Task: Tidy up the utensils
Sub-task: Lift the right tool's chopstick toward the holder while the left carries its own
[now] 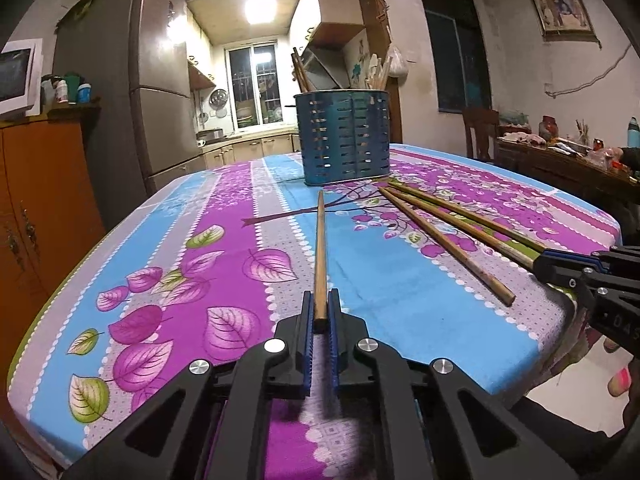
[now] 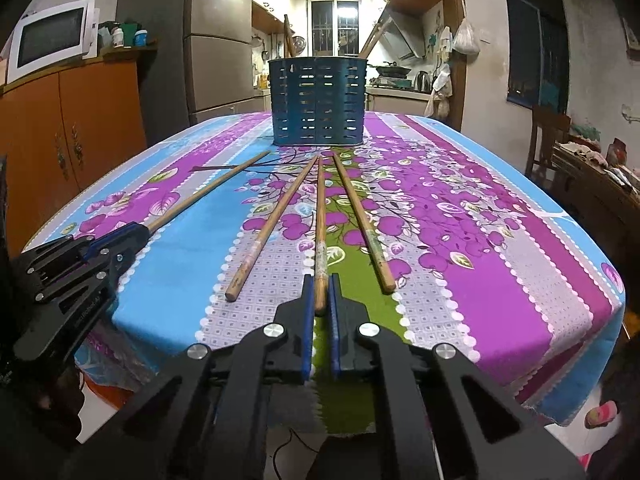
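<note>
Wooden chopsticks lie spread over the flowered cloth of the bench, their far tips all aimed at the blue slotted utensil holder that stands upright toward the bench's far edge with a few sticks already leaning inside it. The left hand-held gripper has its blue pads drawn in around the butt end of a lone chopstick, which runs straight ahead toward the holder; the pads look pressed to the wood, though whether the stick is lifted or resting on the cloth cannot be told. The right hand-held gripper pinches the near end of the middle chopstick of a fan of three, with a left neighbour and a right neighbour lying just beside it and converging with it near the far tips. Both grips sit at the very end of a long thin stick, so each stick could pivot or droop in the pads as it is raised, and a tip that sags may strike the holder's rim rather than drop in. Lifting the middle stick could also drag or roll its neighbours where their tips crowd together. With both hand-held grippers heading for the same holder, the sticks might cross or knock it askew.
</note>
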Motion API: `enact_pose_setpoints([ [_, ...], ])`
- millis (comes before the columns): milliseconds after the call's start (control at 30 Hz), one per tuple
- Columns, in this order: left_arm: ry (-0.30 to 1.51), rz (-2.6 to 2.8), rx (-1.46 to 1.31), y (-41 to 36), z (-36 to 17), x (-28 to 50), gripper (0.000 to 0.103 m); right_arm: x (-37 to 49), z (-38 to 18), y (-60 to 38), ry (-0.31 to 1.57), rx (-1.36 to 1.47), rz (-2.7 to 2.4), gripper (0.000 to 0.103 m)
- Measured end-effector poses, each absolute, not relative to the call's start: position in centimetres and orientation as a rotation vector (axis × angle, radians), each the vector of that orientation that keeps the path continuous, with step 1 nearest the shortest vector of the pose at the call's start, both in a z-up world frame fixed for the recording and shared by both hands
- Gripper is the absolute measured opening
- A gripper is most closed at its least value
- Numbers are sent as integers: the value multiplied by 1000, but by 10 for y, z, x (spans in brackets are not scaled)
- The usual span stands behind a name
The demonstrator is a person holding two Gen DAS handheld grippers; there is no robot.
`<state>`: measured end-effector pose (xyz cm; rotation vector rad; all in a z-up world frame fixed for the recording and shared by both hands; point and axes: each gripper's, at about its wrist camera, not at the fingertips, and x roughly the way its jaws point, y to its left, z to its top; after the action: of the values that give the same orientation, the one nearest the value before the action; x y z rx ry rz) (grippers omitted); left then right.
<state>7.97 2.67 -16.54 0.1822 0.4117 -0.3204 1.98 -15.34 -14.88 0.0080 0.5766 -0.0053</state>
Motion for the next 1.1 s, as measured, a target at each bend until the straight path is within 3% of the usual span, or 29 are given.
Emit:
enact_pose_setpoints([
  [433,369,-311,177,31,-138,61,8,4,-132,-152,512,-35,-2,5],
  [1100,225,-320,93,35,-29,59,8,6,-48,-160,275,-156,54,5],
])
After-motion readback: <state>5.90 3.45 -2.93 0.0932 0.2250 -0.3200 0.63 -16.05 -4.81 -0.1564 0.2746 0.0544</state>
